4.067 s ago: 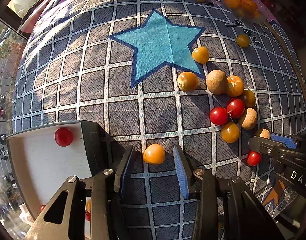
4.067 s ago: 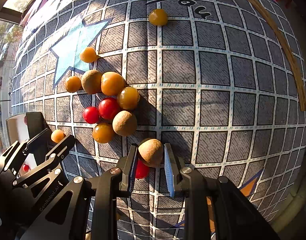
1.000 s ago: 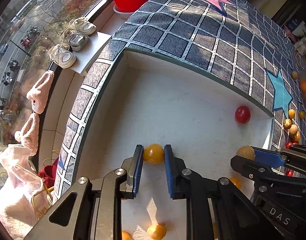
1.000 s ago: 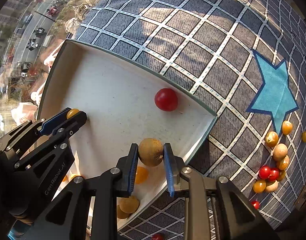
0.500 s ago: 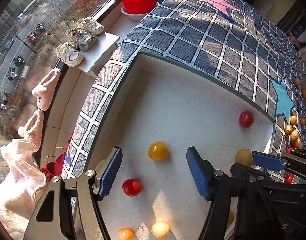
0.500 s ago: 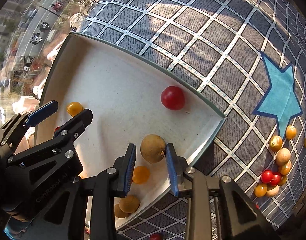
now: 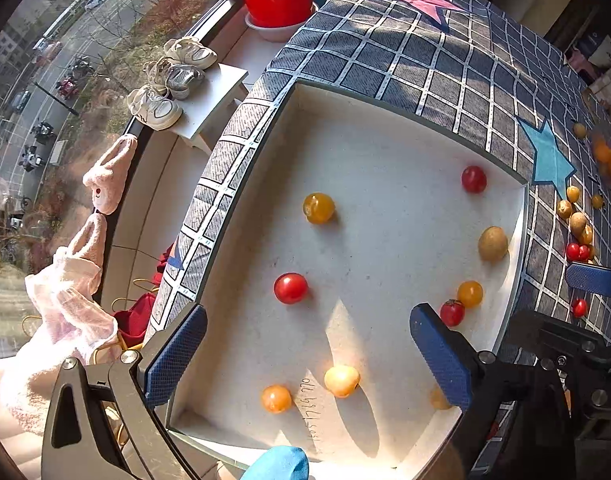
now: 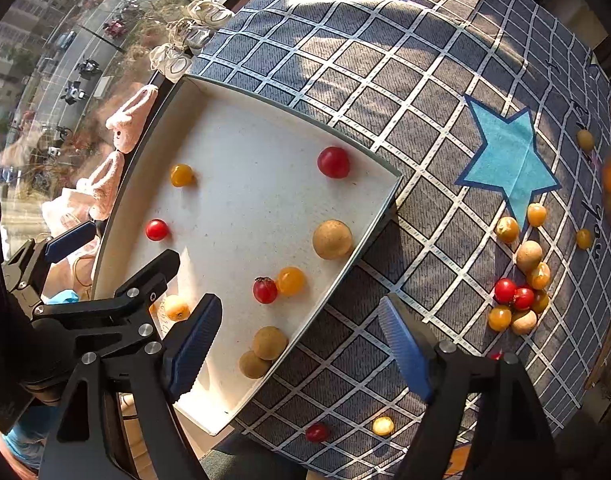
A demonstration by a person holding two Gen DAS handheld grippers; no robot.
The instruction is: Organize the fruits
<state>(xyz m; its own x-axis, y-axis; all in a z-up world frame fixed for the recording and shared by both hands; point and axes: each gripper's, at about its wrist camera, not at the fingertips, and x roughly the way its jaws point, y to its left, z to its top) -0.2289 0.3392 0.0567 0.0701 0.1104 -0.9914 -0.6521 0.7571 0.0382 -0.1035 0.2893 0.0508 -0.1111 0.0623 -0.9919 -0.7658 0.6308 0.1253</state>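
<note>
A white tray (image 7: 385, 148) (image 8: 241, 128) lies on the grid-patterned cloth and holds several small fruits. A yellow tomato (image 7: 318, 208) (image 8: 181, 175) and a brown round fruit (image 7: 492, 243) (image 8: 332, 239) lie loose in it, with red tomatoes (image 7: 290, 288) (image 8: 333, 162) and other yellow ones. My left gripper (image 7: 305, 356) is open and empty above the tray's near end. My right gripper (image 8: 301, 340) is open and empty over the tray's right edge. A pile of loose fruits (image 8: 519, 280) (image 7: 577, 228) lies on the cloth to the right.
The blue star (image 8: 509, 160) is printed on the cloth beyond the tray. A red tomato (image 8: 317, 433) and a yellow one (image 8: 383, 426) lie on the cloth near me. Shoes on a white stool (image 7: 173, 80), a red bucket (image 7: 279, 0) and pink towels (image 7: 65, 300) lie beyond the table's left edge.
Both grippers opened and drew back. The yellow tomato left the left jaws and lies in the tray. The brown fruit left the right jaws and lies by the tray's right wall.
</note>
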